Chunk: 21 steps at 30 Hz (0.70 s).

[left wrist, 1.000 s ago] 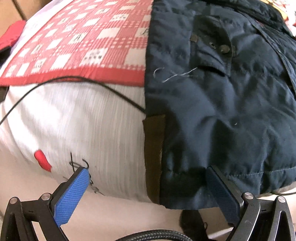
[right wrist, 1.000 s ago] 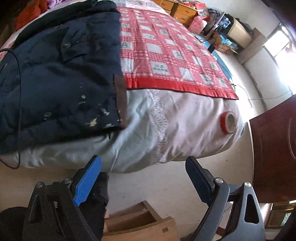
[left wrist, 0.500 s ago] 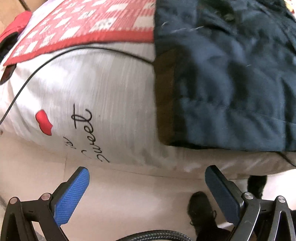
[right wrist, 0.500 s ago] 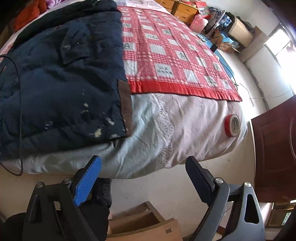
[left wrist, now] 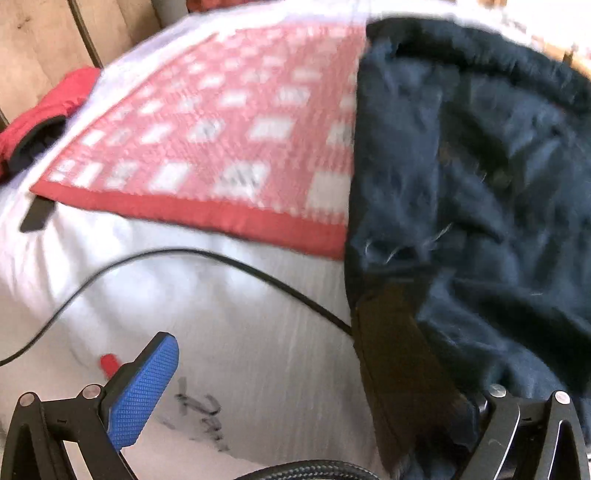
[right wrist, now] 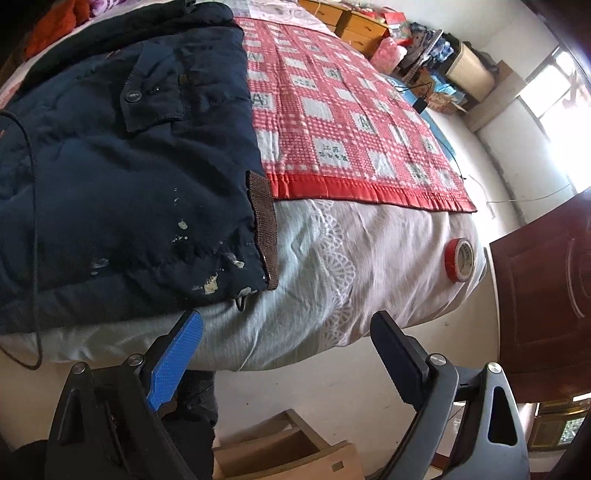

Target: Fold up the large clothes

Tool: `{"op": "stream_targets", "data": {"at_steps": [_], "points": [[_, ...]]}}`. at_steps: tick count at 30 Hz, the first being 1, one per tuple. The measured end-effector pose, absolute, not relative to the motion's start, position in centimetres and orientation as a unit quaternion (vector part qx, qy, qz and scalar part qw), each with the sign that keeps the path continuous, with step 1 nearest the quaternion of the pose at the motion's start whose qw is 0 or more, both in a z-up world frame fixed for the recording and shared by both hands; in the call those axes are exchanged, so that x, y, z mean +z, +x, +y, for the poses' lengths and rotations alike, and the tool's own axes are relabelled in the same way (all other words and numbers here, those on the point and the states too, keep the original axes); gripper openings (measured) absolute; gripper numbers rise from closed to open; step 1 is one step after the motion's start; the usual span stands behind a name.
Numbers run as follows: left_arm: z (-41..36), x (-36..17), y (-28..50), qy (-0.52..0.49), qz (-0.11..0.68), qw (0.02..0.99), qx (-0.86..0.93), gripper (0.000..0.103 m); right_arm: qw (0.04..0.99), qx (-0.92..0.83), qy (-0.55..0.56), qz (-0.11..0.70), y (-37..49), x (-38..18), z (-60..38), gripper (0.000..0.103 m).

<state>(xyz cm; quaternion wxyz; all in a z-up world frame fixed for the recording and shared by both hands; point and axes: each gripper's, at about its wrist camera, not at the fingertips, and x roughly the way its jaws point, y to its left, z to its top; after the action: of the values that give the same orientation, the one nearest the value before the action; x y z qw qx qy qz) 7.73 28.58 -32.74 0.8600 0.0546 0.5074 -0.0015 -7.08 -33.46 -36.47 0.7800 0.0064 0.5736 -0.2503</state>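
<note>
Left wrist view puts your left tool (left wrist: 325, 402), wide open and empty, at the jacket (left wrist: 480, 206) cuff (left wrist: 391, 354); your right tool (right wrist: 286, 350) gapes too.

Home bedroom. A bed (right wrist: 369, 266) with a pale sheet fills both views, a red checked blanket (right wrist: 351, 122) spread on top and a dark jacket (right wrist: 122, 173) lying across it. Along the far wall stand wooden drawers (right wrist: 354, 29) and a heap of boxes and bags (right wrist: 432, 70) beneath a bright window (right wrist: 554, 88); a dark wooden door (right wrist: 546, 295) stands at the right, and bare pale floor (right wrist: 314, 391) shows below the bed's edge.
</note>
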Motion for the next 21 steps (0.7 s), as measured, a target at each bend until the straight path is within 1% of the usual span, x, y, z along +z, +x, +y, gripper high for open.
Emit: {"op": "stream_targets", "data": {"at_steps": [4,9,16,21], "points": [[28.7,-35.0,8.5,0.058,0.528,0.847,0.012,0.103,0.779,-0.258,-0.006,0.571,-7.1,-37.0,-33.4,0.094],[29.4,-32.2,8.9,0.06,0.488,0.87,0.037,0.103,0.785,-0.27,-0.014,0.558,-7.8,-37.1,-34.1,0.094],[28.7,-31.2,10.0,0.06,0.492,0.868,0.026,0.103,0.804,-0.266,-0.011,0.532,-6.7,-37.2,-34.3,0.094],[28.3,-31.8,10.6,0.054,0.503,0.862,0.03,0.103,0.824,-0.285,0.008,0.49,-5.7,-36.4,-35.2,0.093]]}}
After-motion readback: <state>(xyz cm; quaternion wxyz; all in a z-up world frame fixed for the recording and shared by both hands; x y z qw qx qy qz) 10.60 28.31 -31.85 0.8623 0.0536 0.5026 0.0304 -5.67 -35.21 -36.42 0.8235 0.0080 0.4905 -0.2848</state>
